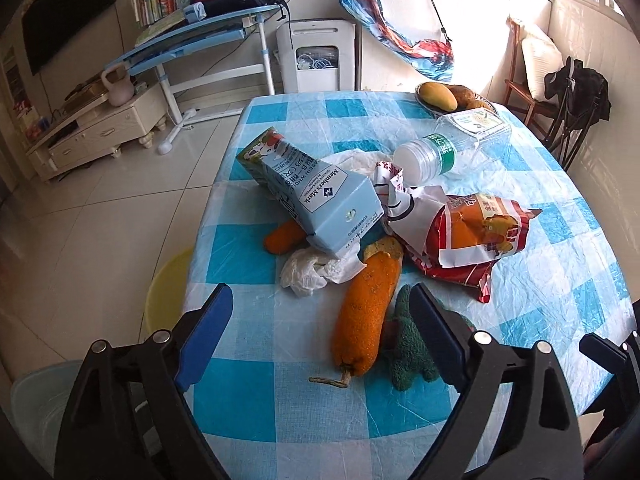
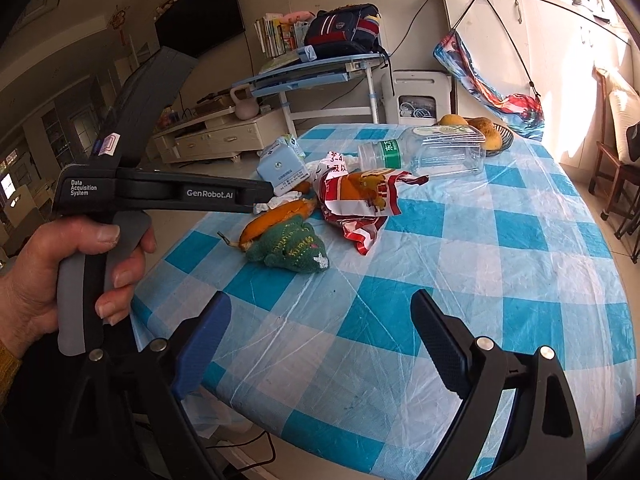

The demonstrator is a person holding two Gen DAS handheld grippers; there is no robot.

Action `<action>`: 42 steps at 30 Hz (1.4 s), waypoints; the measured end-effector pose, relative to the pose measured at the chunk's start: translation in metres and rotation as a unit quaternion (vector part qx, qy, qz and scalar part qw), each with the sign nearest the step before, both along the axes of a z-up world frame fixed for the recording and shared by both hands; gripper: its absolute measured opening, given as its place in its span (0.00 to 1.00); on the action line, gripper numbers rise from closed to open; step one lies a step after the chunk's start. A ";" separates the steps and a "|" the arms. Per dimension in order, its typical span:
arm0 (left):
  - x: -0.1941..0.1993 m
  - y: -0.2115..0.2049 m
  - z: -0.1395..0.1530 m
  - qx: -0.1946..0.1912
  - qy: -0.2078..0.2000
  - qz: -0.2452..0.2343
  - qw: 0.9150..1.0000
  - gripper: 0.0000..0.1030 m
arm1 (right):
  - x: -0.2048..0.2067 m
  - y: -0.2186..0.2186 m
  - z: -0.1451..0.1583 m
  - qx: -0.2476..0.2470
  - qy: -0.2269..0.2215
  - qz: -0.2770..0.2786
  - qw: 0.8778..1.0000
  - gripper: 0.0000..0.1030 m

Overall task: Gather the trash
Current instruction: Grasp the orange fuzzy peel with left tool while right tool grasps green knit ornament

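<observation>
blue-and-white checked plastic covers the table [image 1: 540, 280], and the whole heap of trash sits on it near the far-left part of the cloth, nothing lifted yet by my reading. task judged at its start: no item is in either tool. left tool [image 1: 320, 336] spread wide, empty, hanging just over the near end of the heap; right tool [image 2: 320, 344] likewise spread and empty, over bare cloth, well apart from the heap. count on the table: one pale blue milk carton [image 1: 320, 200] lying tilted on the pile; one clear plastic bottle [image 1: 448, 152] on its side; one red snack wrapper [image 1: 472, 240]; one printed white paper wrapper [image 1: 400, 196]; two orange peel pieces [image 1: 368, 312]; one crumpled white tissue [image 1: 312, 272], maybe another behind the carton, cannot tell; one green knitted toy [image 2: 292, 248], probably not trash. one fruit bowl [image 2: 506, 136] at the far edge. a yellow basin [image 1: 168, 288] stands on the floor beside the table, a likely receptacle.
</observation>
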State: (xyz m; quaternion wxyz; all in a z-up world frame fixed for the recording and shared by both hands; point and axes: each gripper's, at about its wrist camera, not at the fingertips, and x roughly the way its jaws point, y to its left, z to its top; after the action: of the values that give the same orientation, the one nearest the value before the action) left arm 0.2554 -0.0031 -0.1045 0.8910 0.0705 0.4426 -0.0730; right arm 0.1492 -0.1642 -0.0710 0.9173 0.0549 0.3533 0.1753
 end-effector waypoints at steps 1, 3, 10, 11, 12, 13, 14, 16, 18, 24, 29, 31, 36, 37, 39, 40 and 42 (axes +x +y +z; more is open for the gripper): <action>0.000 -0.003 -0.003 0.006 0.001 0.000 1.000 0.82 | 0.000 0.000 0.000 -0.001 0.000 0.000 1.000 0.86; 0.000 -0.006 -0.006 0.014 0.001 0.002 1.000 0.81 | -0.002 0.001 -0.001 -0.004 0.000 0.002 1.000 0.86; 0.005 0.004 -0.014 -0.012 0.031 0.010 0.999 0.56 | -0.002 0.017 0.005 -0.027 -0.009 0.026 0.999 0.85; 0.006 0.006 -0.016 -0.028 0.044 0.006 0.999 0.48 | -0.001 0.021 0.007 -0.031 -0.012 0.033 0.999 0.85; 0.006 0.008 -0.017 -0.044 0.051 0.004 0.998 0.45 | 0.001 0.025 0.009 -0.039 -0.015 0.039 0.998 0.85; 0.005 0.009 -0.017 -0.052 0.055 -0.001 0.997 0.37 | 0.003 0.029 0.010 -0.047 -0.019 0.045 0.998 0.85; 0.004 0.009 -0.017 -0.056 0.058 -0.006 0.997 0.32 | 0.006 0.033 0.011 -0.053 -0.022 0.051 0.997 0.85; 0.002 0.012 -0.018 -0.070 0.065 -0.011 0.995 0.25 | 0.016 0.040 0.012 -0.059 -0.024 0.059 0.996 0.85; 0.000 0.016 -0.017 -0.077 0.067 -0.012 0.995 0.23 | 0.029 0.048 0.011 -0.068 -0.024 0.073 0.995 0.85; -0.002 0.033 -0.015 -0.105 0.078 -0.004 0.991 0.20 | 0.070 0.065 -0.010 -0.089 0.010 0.103 0.991 0.78; -0.001 0.037 -0.014 -0.105 0.080 -0.002 0.991 0.21 | 0.087 0.060 -0.020 -0.072 0.052 0.101 0.991 0.57; -0.001 0.033 -0.013 -0.099 0.077 -0.005 0.992 0.21 | 0.087 0.056 -0.021 -0.072 0.055 0.097 0.991 0.47; -0.002 0.019 -0.011 -0.066 0.062 -0.023 0.996 0.33 | 0.078 0.040 -0.018 -0.059 0.069 0.078 0.993 0.41; -0.002 0.016 -0.012 -0.055 0.057 -0.027 0.997 0.37 | 0.075 0.034 -0.017 -0.057 0.072 0.070 0.993 0.40; -0.002 0.008 -0.013 -0.035 0.052 -0.033 0.998 0.40 | 0.068 0.022 -0.017 -0.051 0.079 0.054 0.994 0.40; -0.001 0.005 -0.014 -0.026 0.051 -0.034 0.998 0.43 | 0.064 0.017 -0.017 -0.049 0.083 0.045 0.994 0.40; 0.000 0.001 -0.017 -0.015 0.053 -0.035 0.998 0.45 | 0.056 0.006 -0.017 -0.048 0.087 0.027 0.995 0.40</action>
State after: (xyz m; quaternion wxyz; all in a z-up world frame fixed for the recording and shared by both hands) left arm 0.2558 -0.0024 -0.1215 0.8641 0.0688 0.4853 -0.1146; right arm 0.2057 -0.1583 -0.0876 0.8794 0.0163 0.4415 0.1774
